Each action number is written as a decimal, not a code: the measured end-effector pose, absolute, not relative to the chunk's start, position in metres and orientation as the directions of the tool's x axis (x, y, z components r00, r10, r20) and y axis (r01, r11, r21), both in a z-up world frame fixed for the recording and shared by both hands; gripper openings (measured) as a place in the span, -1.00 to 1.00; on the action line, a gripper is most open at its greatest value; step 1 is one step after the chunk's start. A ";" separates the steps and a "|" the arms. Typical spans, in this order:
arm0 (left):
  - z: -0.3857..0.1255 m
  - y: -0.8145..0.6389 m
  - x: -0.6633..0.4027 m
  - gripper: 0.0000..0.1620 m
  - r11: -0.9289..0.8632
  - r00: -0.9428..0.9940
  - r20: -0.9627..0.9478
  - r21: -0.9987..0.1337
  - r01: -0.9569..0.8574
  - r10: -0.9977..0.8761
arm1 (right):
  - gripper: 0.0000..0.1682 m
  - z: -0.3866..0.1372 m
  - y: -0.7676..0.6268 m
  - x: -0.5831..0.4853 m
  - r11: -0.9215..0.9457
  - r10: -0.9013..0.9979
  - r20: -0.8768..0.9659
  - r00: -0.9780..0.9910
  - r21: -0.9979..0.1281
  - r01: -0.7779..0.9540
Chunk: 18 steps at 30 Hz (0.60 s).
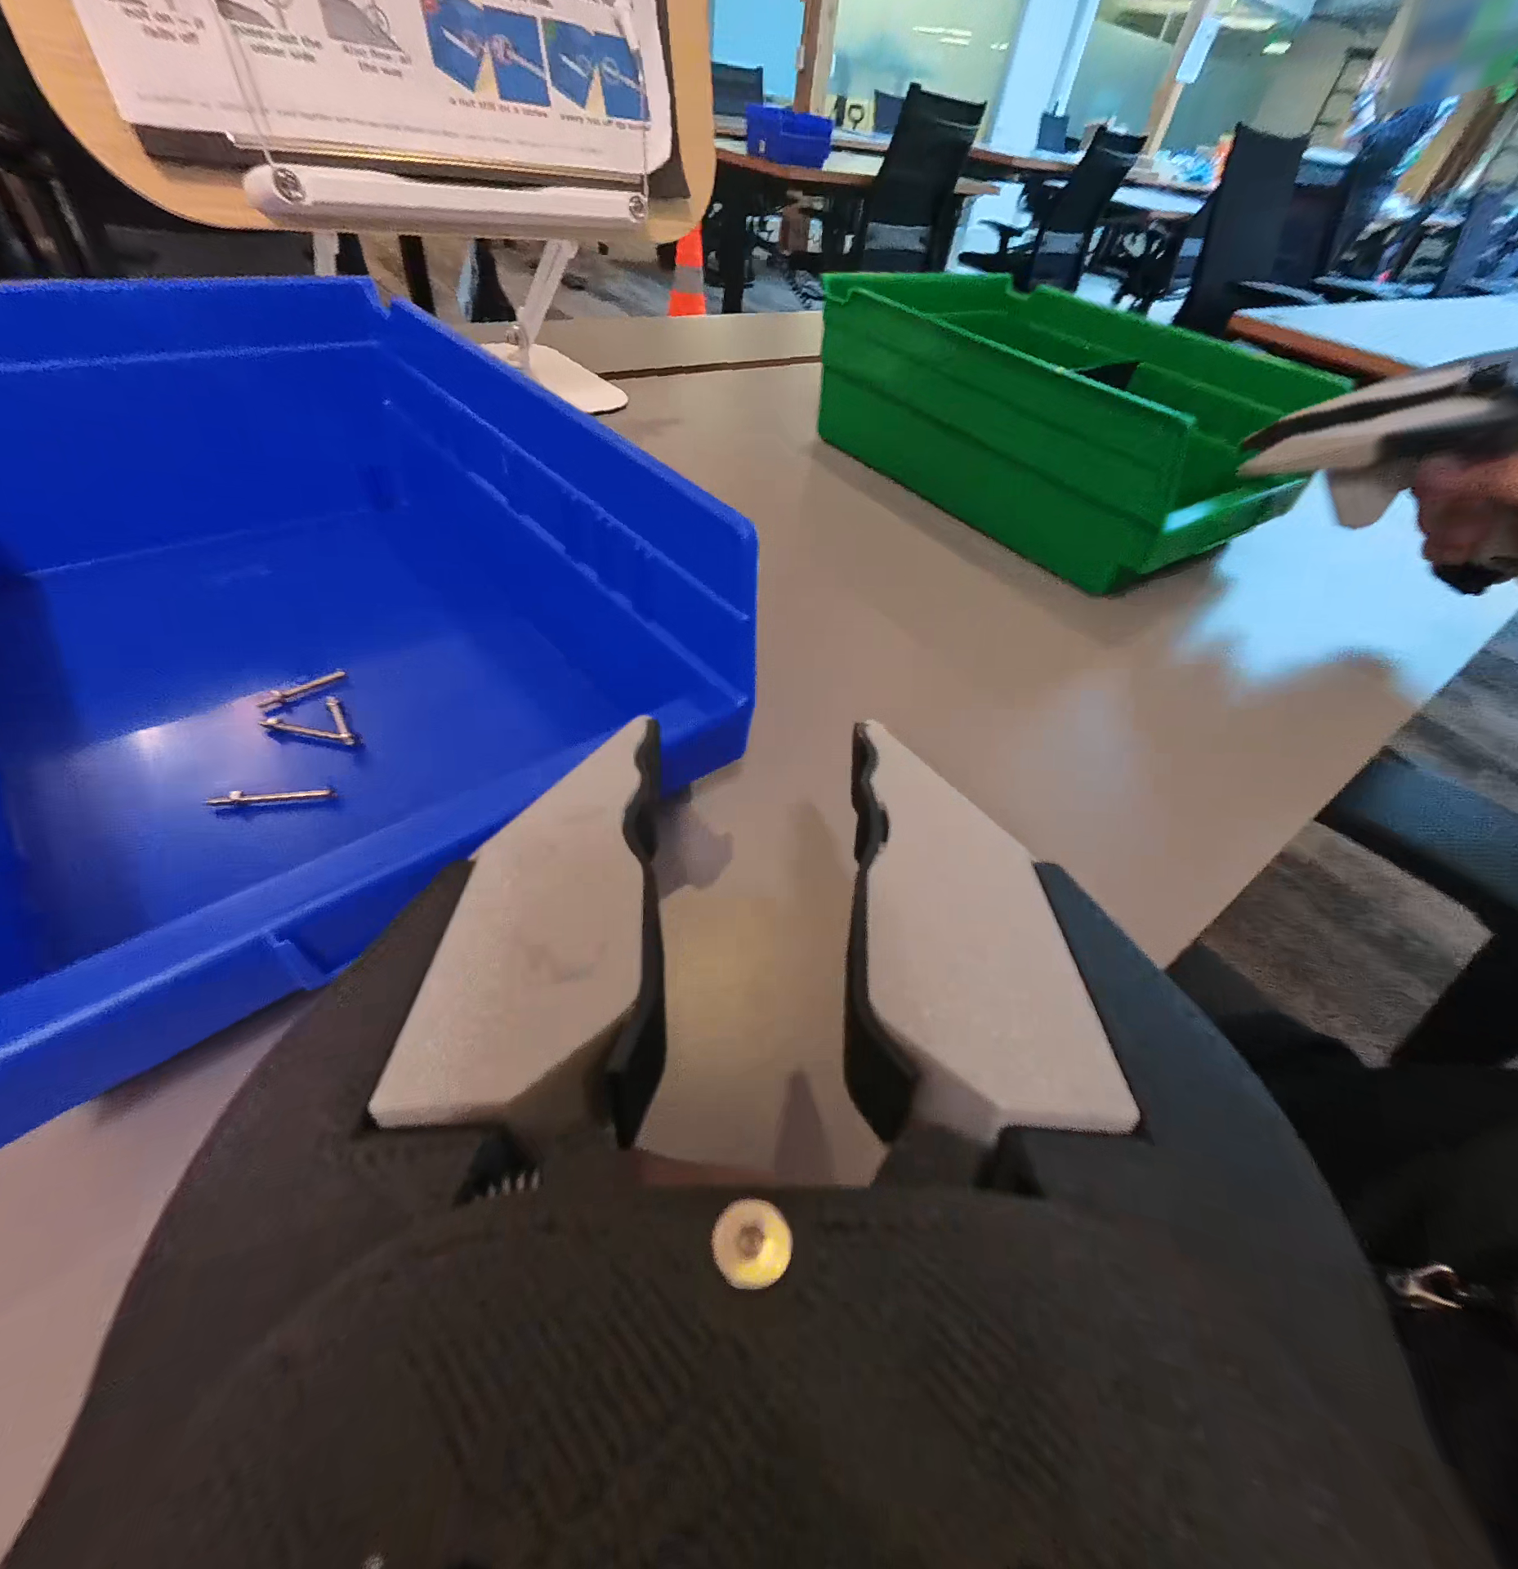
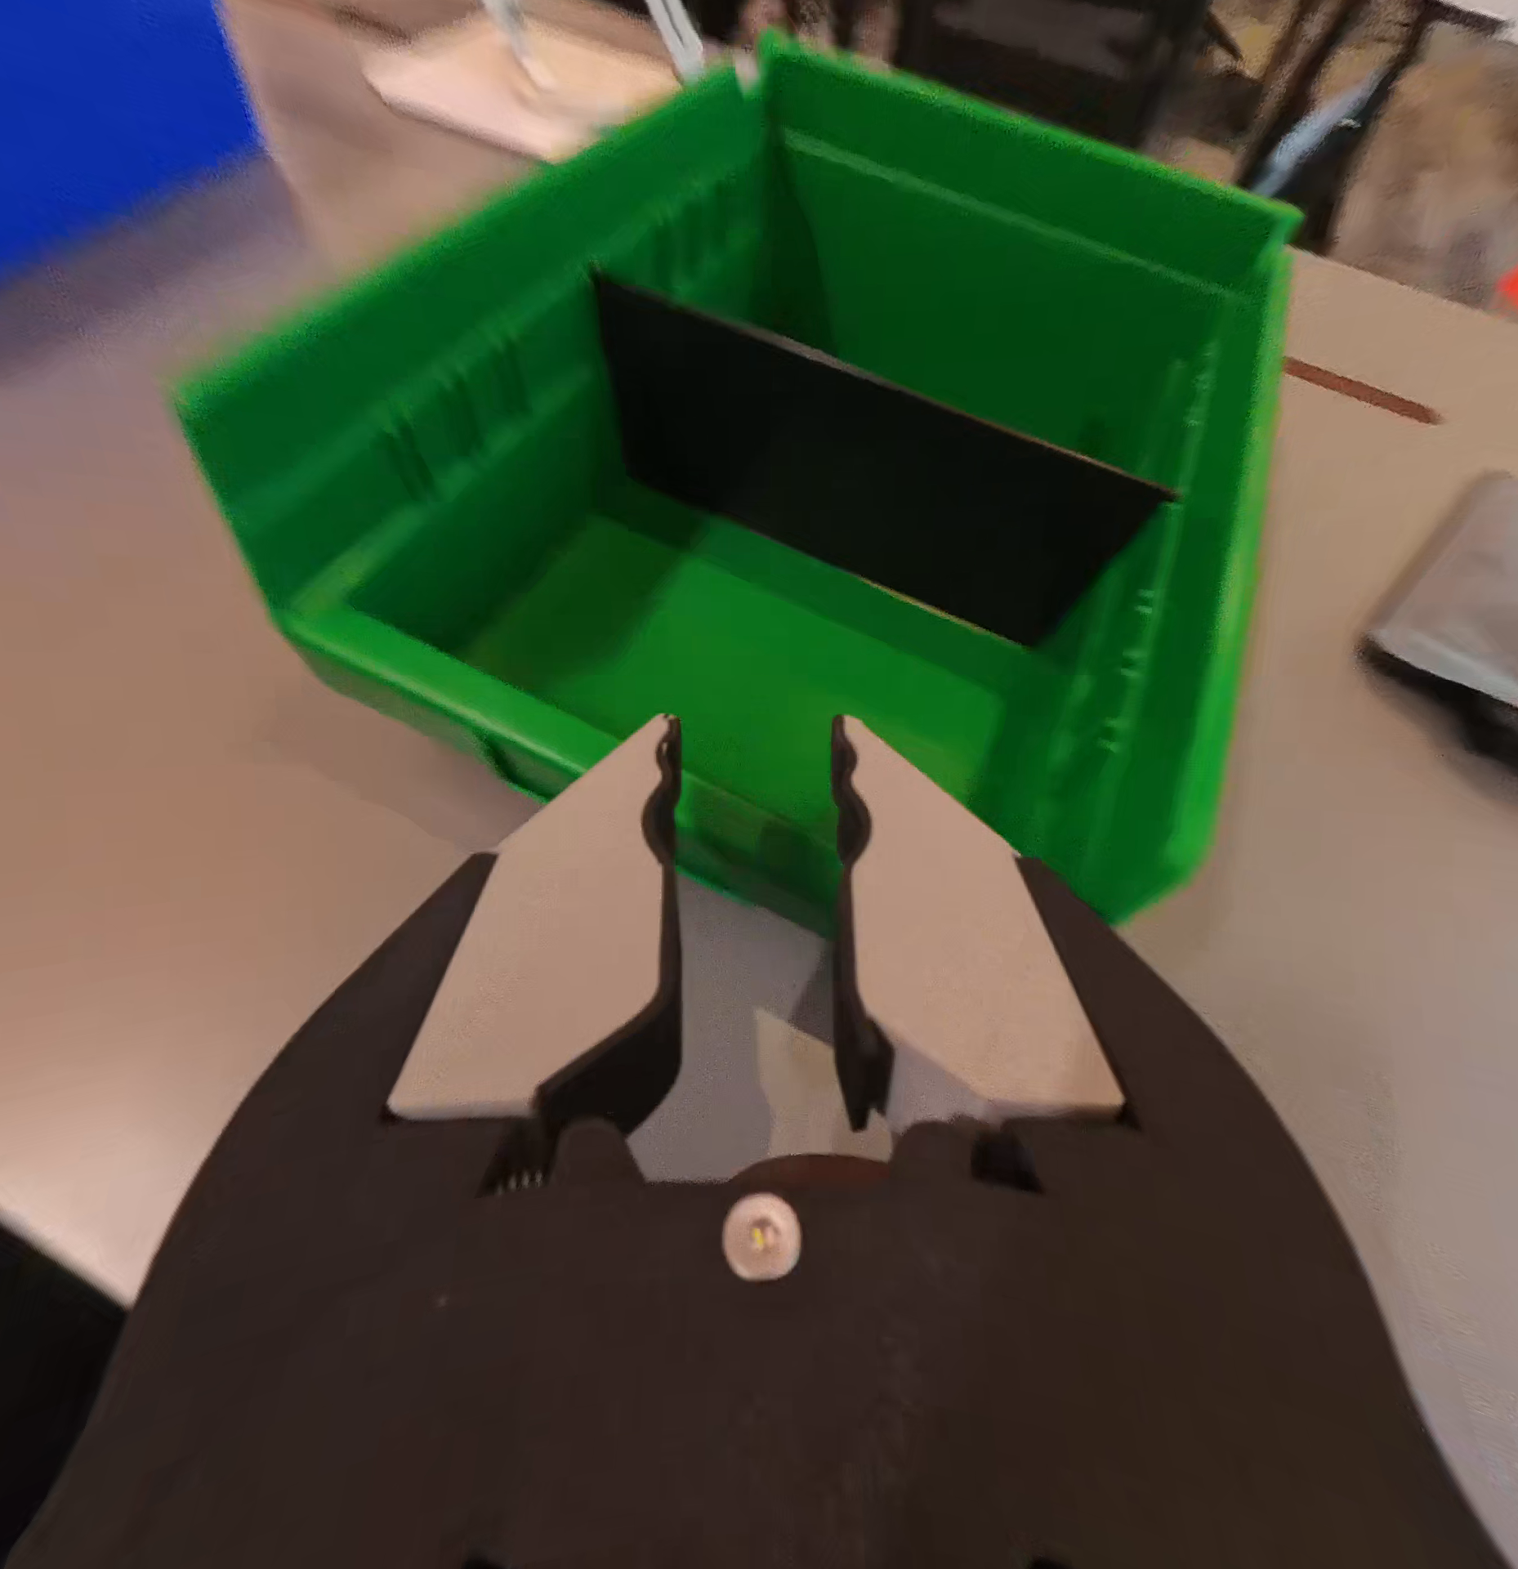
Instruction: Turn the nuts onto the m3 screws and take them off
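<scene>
Several small metal screws lie on the floor of a blue bin at the left of the left wrist view. My left gripper is open and empty, over the table just right of the bin's near corner. My right gripper is open and empty above the near rim of a green bin. A black divider splits the green bin; its near compartment looks empty. The right gripper also shows at the right edge of the left wrist view, beside the green bin.
A white stand holding an instruction sheet stands behind the blue bin. A grey flat object lies right of the green bin. The table edge runs along the right. Chairs and desks stand beyond. There is about 45 centimeters between the tips of the two grippers.
</scene>
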State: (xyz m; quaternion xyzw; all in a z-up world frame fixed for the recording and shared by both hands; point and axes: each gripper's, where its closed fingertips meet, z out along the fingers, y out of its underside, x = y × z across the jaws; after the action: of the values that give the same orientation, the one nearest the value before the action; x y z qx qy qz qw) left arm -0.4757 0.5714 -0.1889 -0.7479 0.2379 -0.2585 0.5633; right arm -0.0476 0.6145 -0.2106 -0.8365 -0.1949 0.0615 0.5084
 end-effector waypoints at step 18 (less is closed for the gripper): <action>-0.220 0.635 -0.473 -0.29 -0.328 0.852 0.007 -0.924 -0.194 -0.523 | -0.32 -0.216 0.600 -0.175 -0.228 0.655 0.059 0.753 -0.935 0.271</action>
State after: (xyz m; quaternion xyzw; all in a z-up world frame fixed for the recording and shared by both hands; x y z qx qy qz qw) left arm -0.4725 0.6348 -0.2200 -0.8003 0.2240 -0.1540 0.5345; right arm -0.1751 0.5999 -0.2158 -0.7631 -0.3036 0.1771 0.5423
